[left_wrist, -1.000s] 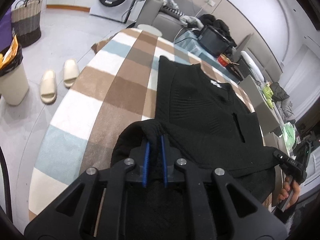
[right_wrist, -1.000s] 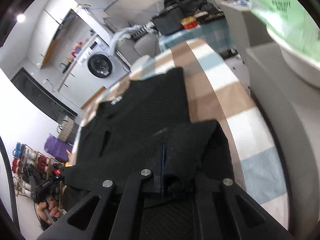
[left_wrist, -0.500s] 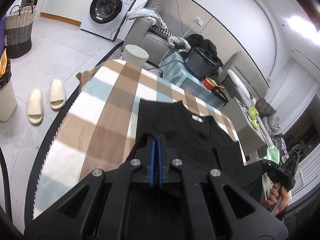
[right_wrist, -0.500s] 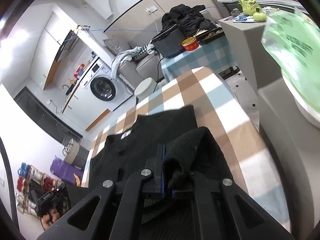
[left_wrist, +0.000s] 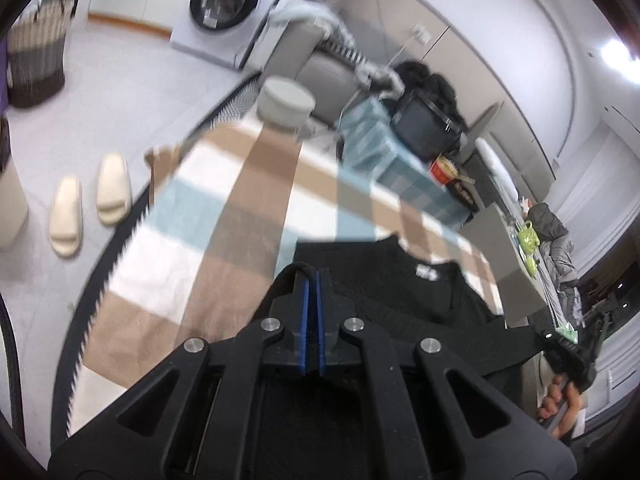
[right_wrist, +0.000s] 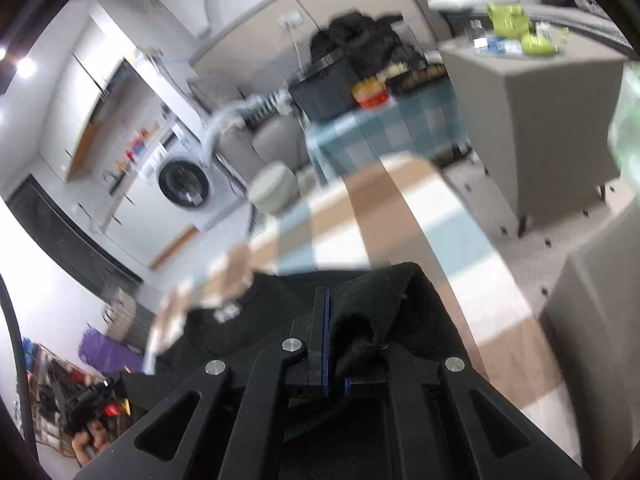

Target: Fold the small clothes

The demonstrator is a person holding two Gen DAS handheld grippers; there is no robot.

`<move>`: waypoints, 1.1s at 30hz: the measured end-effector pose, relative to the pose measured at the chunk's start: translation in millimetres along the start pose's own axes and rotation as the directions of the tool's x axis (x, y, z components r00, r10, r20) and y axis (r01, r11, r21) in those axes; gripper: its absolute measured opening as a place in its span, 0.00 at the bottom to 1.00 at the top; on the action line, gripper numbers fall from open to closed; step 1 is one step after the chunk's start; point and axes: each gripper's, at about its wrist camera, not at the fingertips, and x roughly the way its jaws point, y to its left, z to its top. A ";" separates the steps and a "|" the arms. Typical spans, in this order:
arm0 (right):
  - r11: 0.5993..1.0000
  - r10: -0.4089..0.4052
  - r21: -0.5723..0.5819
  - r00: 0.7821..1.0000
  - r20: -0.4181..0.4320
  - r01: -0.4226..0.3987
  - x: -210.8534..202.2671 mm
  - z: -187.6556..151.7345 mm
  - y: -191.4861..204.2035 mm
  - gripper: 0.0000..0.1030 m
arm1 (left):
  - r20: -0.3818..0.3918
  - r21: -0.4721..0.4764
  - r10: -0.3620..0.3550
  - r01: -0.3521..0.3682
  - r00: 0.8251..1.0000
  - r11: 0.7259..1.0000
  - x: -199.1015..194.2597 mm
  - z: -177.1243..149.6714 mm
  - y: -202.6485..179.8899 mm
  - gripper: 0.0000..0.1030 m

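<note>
A black knit sweater with a white neck label lies on a table under a checked brown, blue and white cloth. My left gripper is shut on a fold of the sweater's edge. My right gripper is shut on the opposite edge, with the sweater bunched over its right finger. The sweater is stretched between the two grippers and lifted. The right gripper also shows in the left wrist view, held by a hand.
Beyond the table's far end stand a round white stool, a grey sofa, a washing machine and a side table with a black appliance. Slippers and a woven basket are on the floor at left. A grey cabinet stands at right.
Both grippers have lifted and carried the held sweater edge forward toward the collar. More of the far room and less of the sweater's body shows.
</note>
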 end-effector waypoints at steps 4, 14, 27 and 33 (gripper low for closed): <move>0.999 -0.016 0.030 0.994 -0.112 0.020 15.2 -18.1 -21.9 0.07 | -0.091 -0.062 -0.005 -0.001 0.996 0.998 17.0 -15.9 23.4 0.10; 0.999 0.032 0.014 0.989 -0.143 -0.031 12.5 -37.4 -25.8 0.24 | -0.090 0.030 -0.003 0.005 0.996 1.000 10.7 -40.0 5.8 0.53; 0.995 0.102 -0.017 0.995 -0.018 -0.102 -15.7 -25.3 -5.7 0.04 | -0.005 0.074 -0.026 0.027 1.000 0.997 -9.7 -29.7 -7.5 0.03; 0.993 0.108 -0.036 0.993 -0.043 -0.109 -61.5 -50.0 -11.8 0.04 | 0.007 0.111 -0.056 0.055 0.998 0.992 -62.9 -46.4 -12.0 0.03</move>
